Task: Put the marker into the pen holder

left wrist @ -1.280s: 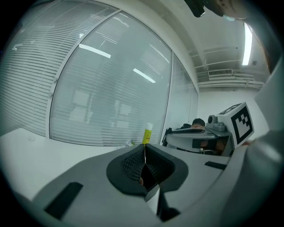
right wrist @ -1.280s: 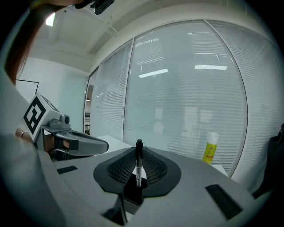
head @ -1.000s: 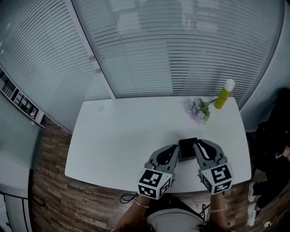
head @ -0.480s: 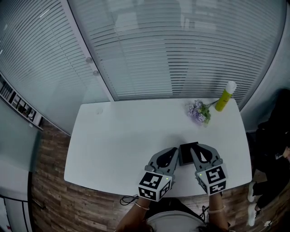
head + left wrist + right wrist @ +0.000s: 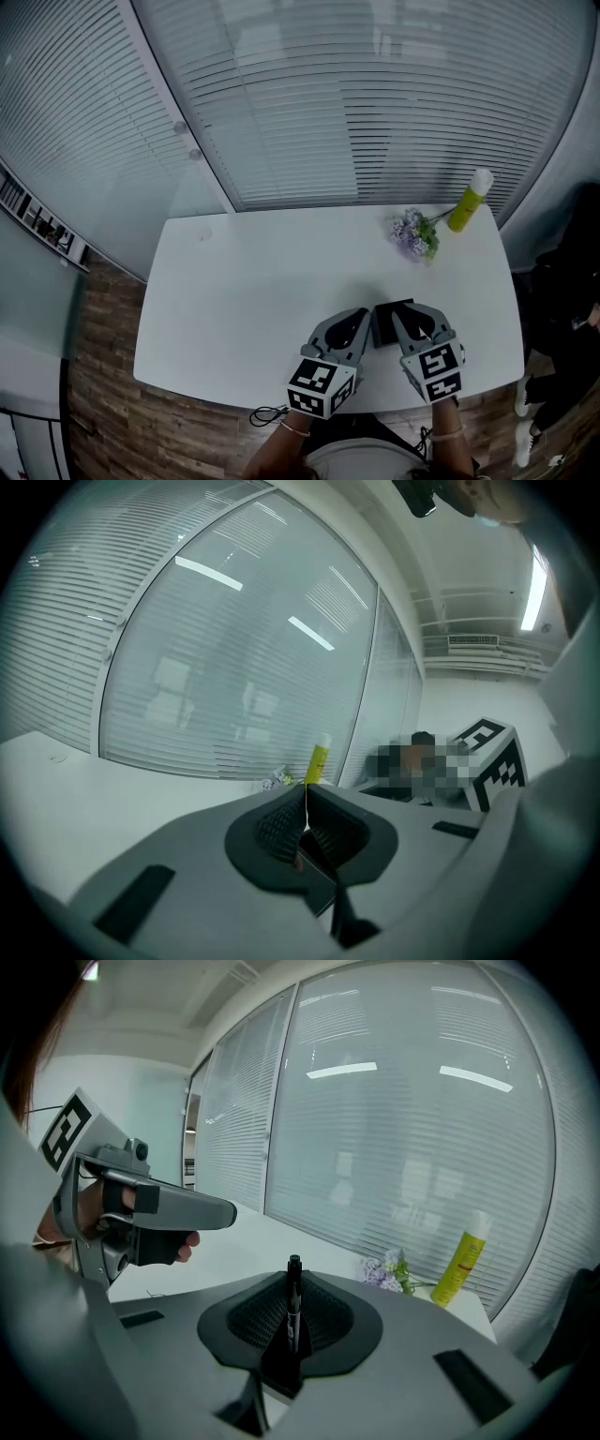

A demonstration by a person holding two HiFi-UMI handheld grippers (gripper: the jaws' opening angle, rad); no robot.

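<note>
A white rounded table (image 5: 253, 281) is seen; a yellow white-capped spray bottle (image 5: 466, 202) and purple flower sprig (image 5: 412, 232) are set at its far right, a black square pen holder (image 5: 392, 311) near its front edge.

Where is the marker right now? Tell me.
Right gripper view: the marker stands upright, clamped in the right gripper, beside the pen holder near the table's front edge.

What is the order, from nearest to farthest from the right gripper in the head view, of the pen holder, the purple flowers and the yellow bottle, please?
1. The pen holder: black, right beside the right gripper, on its left.
2. The purple flowers: well ahead, towards the back right.
3. The yellow bottle: beyond the flowers, at the far right corner.
</note>
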